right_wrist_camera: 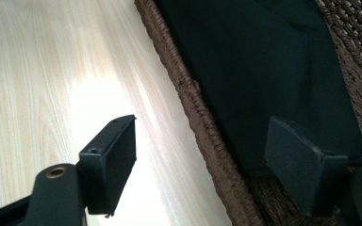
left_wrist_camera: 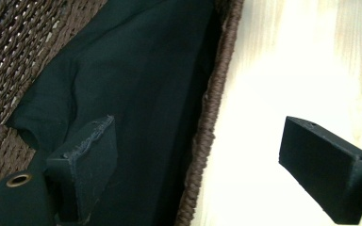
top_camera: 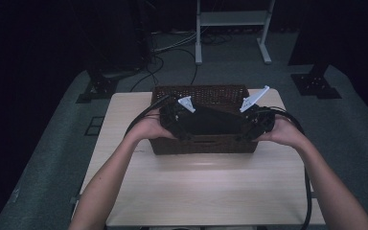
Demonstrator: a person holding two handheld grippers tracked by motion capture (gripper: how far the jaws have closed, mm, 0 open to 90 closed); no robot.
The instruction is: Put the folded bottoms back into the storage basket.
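Right at the middle of the pale wooden table (top_camera: 201, 187), a brown woven basket (top_camera: 202, 143) is sitting, and a dark, black-looking cloth (top_camera: 211, 120) is lying inside it, covering most of the floor of the basket. In the high view the person's two hands are reaching in from below and meeting at the basket's near wall, the left hand (top_camera: 149, 128) at its left end and the right hand (top_camera: 281, 131) at its right end.

The left gripper (left_wrist_camera: 207, 165) is hanging over the basket's rim with its jaws spread wide: in the left gripper view one jaw is sitting inside the basket, over the dark cloth (left_wrist_camera: 136, 94), while the other is hovering outside over the bare table (left_wrist_camera: 283, 61), so the braided rim (left_wrist_camera: 212, 117) is running between them. Neither jaw is visibly pressing the rim.

The right gripper (right_wrist_camera: 217, 165) is doing the mirror of that. In the right gripper view its jaws are also standing wide apart, one over the light tabletop (right_wrist_camera: 52, 70) and one inside the basket just by the edge of the cloth (right_wrist_camera: 264, 70), with the woven rim (right_wrist_camera: 193, 103) passing between them.

The cloth is lying flat and loose, with a soft fold across it, and its edge is stopping short of the basket's far woven wall (right_wrist_camera: 353, 56).
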